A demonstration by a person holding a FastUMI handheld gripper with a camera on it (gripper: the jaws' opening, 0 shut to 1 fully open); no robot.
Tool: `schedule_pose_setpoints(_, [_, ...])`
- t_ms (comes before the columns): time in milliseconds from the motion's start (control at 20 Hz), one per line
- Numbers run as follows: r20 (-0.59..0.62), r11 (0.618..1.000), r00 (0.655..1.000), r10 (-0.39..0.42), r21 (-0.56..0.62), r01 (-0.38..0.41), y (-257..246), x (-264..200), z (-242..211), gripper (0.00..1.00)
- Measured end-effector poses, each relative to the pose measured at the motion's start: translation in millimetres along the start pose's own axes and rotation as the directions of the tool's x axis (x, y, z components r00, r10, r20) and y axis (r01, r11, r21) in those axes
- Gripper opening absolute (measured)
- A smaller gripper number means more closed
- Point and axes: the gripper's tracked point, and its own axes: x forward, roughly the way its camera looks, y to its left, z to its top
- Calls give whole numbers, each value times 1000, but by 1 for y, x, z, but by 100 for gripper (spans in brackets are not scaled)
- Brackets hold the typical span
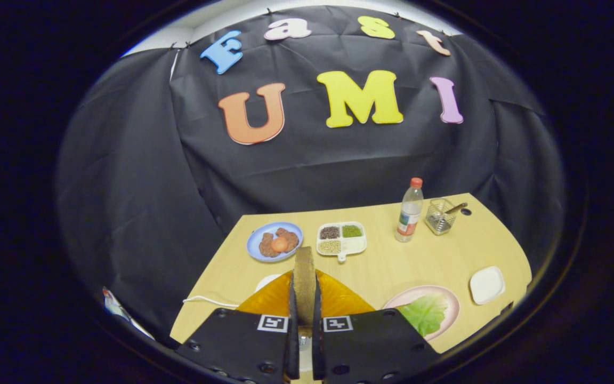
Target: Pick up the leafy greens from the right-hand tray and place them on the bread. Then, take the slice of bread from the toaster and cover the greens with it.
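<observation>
A slice of bread (304, 277) is held upright, clamped in the nearly closed gripper (303, 298) above the orange toaster (339, 298), so the covering step seems underway, with carrying needed toward the leafy greens (423, 313) on the pink plate (445, 294), to the toaster's right on the bench (392, 266).

Bottle (409, 211) label unreadable; no other legible text.

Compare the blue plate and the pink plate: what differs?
The blue plate sits beyond the fingers by the divided tray, holding brown patties and an orange piece; the pink plate sits beside the gripper, which is shut on the bread slice, holding a green leaf. Both are round, on the wooden table.
</observation>
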Motion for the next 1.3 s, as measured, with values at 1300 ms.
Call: schedule_pose_setpoints(1300, [-131, 987, 988, -80, 129, 97, -211, 45, -129, 9])
